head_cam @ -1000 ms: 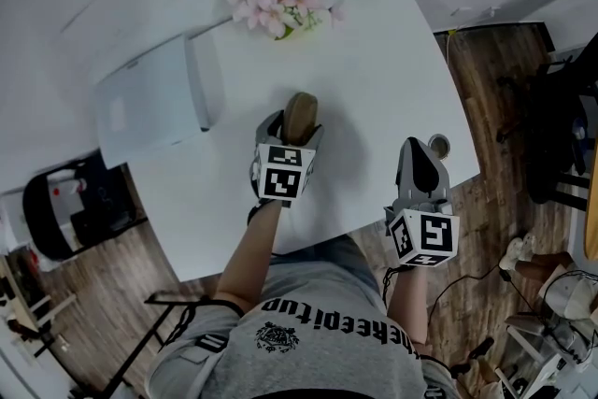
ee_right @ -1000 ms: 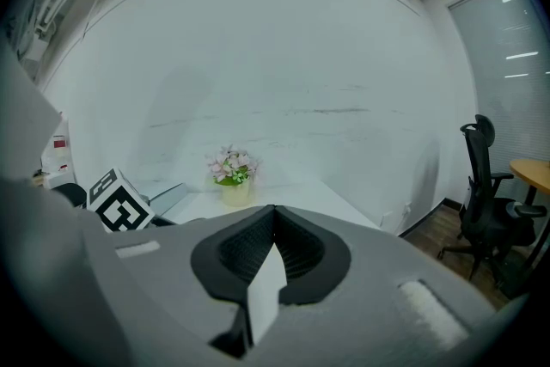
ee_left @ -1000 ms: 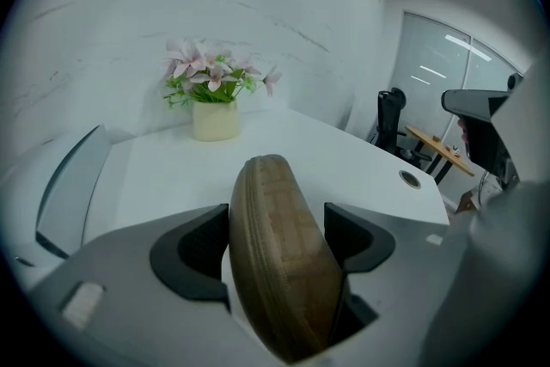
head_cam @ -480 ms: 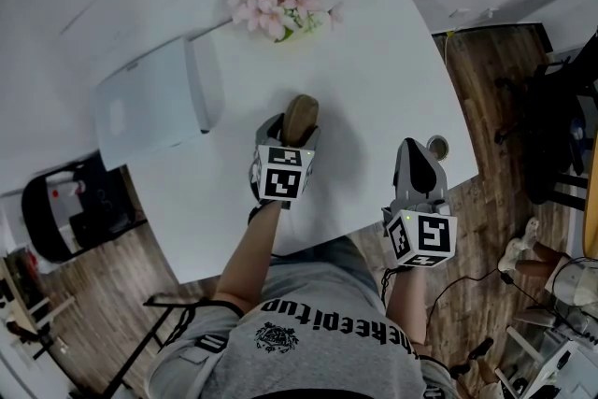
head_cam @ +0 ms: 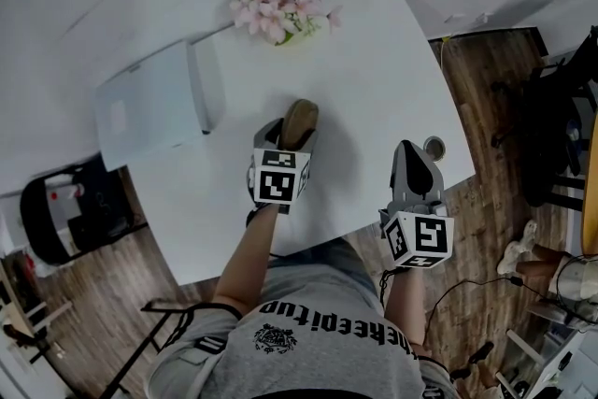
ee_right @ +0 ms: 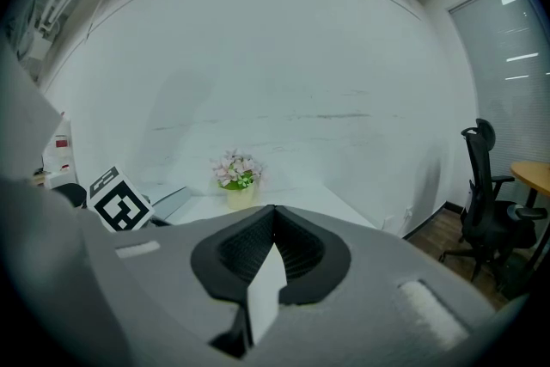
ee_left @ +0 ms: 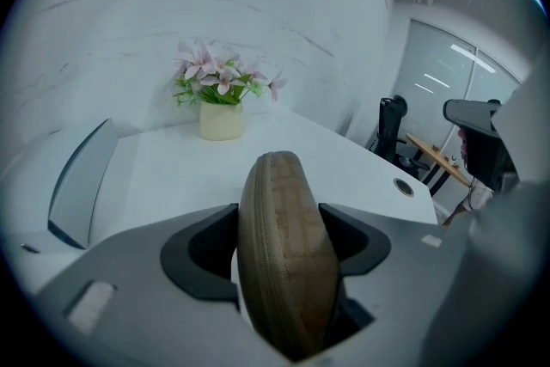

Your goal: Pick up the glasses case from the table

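The case [ee_left: 288, 258] sits on the white table [head_cam: 374, 61], near the middle and a little toward the near edge, tucked right between the jaws of the left gripper [head_cam: 291, 130]. It's brown and rounded, and it looks to be standing on its narrow edge, seam showing along one flank.

And the jaws are closing now. They're wide apart because the case is thick, with a dark pad up against each broad side as far as I can see. From here I can't say it has left the table; it looks to be down.

To do this bit well, I'd let the squeeze finish before any lift and keep the pads square on the two broad sides. The shell is curved and could squirt forward if pinched off-centre. The grip is at the near end, so the far end may sag; a slow, straight rise would suit.

Its long axis runs straight out along the gripper's own line, away from the person. The free end points toward the flowers [head_cam: 280, 0] at the far edge, tilted a touch to the right in the head view.

The right gripper [head_cam: 418, 165] hangs over the near right corner, well apart from the case. Its jaws are together with nothing in them.
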Motion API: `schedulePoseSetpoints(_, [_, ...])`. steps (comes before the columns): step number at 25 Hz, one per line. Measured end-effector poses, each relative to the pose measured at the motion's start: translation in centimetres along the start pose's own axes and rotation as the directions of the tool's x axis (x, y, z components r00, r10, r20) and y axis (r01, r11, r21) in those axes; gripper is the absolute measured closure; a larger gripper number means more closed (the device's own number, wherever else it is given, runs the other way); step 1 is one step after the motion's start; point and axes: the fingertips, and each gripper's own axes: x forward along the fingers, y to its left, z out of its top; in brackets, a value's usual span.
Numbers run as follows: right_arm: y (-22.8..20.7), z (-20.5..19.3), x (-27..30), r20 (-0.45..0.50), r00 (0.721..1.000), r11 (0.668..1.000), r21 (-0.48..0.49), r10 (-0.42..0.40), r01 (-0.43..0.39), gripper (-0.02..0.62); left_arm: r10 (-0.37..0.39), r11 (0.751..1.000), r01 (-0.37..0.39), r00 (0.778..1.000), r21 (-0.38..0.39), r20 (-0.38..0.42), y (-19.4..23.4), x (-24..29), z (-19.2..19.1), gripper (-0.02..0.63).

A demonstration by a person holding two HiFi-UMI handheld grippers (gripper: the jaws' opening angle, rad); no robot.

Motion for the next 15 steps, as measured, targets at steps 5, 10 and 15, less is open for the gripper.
schedulePoseSetpoints(5, [0.5,0.2,-0.4,0.015,1.000,1.000,-0.002,0.009,-0.009,0.592,-0.025,1.000,0.026,0.998,-0.017,0.054,-0.5,-1.4,1.0,0.295])
schedulePoseSetpoints(10, [1.1,0.6,-0.9,0.028,0.999,1.000,-0.008,0.022,-0.021,0.592,-0.045,0.998,0.048,0.995,-0.034,0.093,-0.9,-3.0,1.8,0.296])
schedulePoseSetpoints(15, [2.0,0.9,-1.4,0.042,0.998,0.999,-0.017,0.039,-0.038,0.592,-0.054,0.998,0.058,0.988,-0.028,0.145,-1.2,-4.6,2.3,0.296])
